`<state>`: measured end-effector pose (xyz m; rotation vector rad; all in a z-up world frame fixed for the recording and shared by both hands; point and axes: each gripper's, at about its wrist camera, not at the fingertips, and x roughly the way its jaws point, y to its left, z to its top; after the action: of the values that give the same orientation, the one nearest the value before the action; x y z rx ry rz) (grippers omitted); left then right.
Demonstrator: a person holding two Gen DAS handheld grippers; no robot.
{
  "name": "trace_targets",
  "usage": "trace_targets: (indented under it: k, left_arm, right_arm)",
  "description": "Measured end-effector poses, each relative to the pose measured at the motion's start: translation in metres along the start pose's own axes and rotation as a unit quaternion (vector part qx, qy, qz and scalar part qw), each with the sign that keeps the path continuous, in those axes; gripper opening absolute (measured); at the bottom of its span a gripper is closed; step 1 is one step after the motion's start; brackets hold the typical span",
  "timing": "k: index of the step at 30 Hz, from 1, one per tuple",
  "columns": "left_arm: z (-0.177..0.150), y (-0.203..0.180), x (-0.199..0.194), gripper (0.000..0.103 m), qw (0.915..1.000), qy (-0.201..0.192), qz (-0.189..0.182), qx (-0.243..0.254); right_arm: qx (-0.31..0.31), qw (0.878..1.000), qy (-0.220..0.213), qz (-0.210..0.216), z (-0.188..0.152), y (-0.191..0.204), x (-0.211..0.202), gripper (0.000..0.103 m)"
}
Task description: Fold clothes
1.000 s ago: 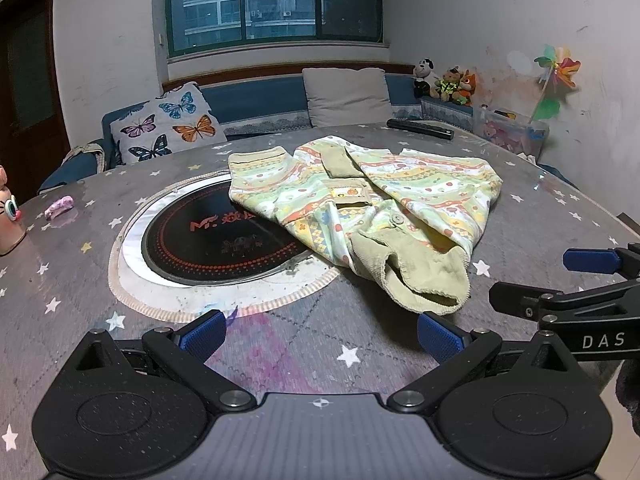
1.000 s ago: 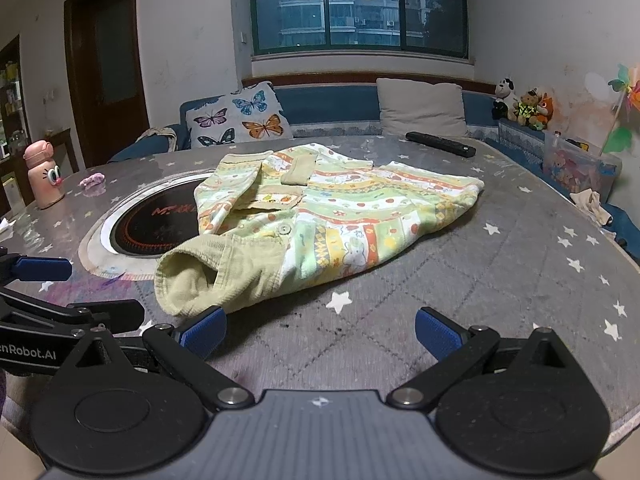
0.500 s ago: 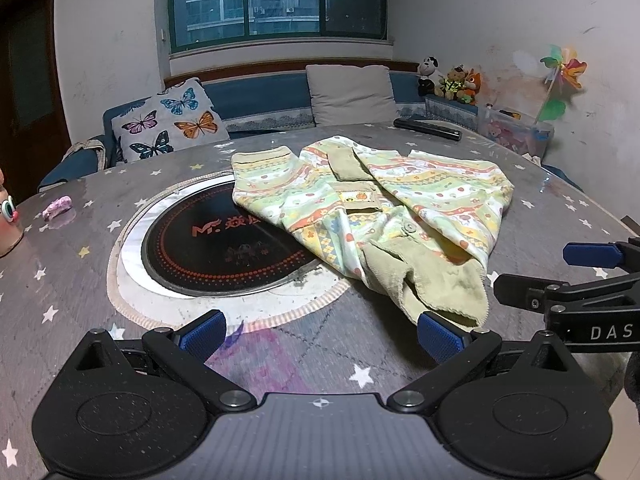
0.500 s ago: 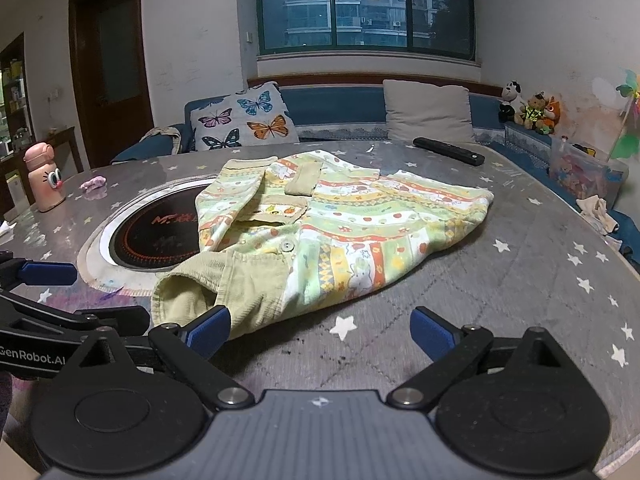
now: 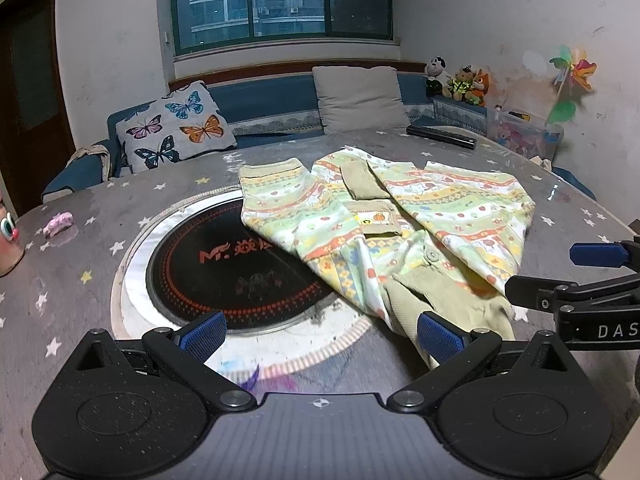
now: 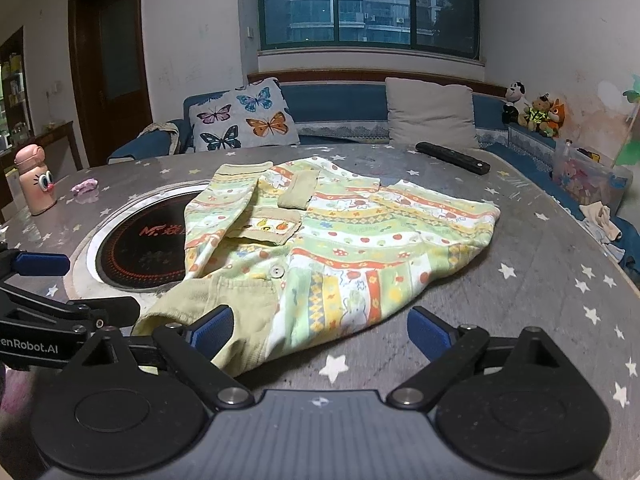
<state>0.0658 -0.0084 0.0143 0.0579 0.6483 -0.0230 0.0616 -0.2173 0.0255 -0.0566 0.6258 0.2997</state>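
On the starred table (image 6: pixel 520 280), patterned jacket (image 6: pixel 340 248) lying flat, left gripper (image 5: pixel 320 330) fingers apart, right gripper (image 6: pixel 320 330) fingers closing, gripping nothing

**A lived-in room after dark**

White scuffed walls (image 6: pixel 200 20) frame a wide window (image 6: pixel 368 4) onto lit apartment blocks. Beneath it runs a blue bench sofa (image 6: pixel 340 104) with a butterfly cushion (image 6: pixel 244 116); a dark wooden door (image 6: pixel 116 64) stands left.
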Motion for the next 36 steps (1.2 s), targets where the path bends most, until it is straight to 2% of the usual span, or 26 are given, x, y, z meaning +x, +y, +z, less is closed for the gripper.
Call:
trace_targets:
  k: [20, 29, 34, 36]
  left_arm:
    - [0.014, 0.002, 0.022, 0.103, 0.9999, 0.012, -0.004, 0.001]
    - [0.026, 0.002, 0.039, 0.102, 0.9998, 0.013, -0.004, 0.01]
    - [0.041, 0.002, 0.053, 0.097, 0.9998, 0.008, -0.004, 0.02]
    - [0.047, 0.003, 0.06, 0.092, 0.9997, 0.007, -0.01, 0.021]
  right_arm:
    - [0.001, 1.0, 0.023, 0.001, 0.013, -0.004, 0.029, 0.093]
    - [-0.003, 1.0, 0.026, 0.002, 0.028, -0.009, 0.046, 0.084]
    - [0.003, 1.0, 0.028, 0.003, 0.045, -0.018, 0.064, 0.081]
    - [0.003, 1.0, 0.03, 0.0, 0.051, -0.022, 0.073, 0.08]
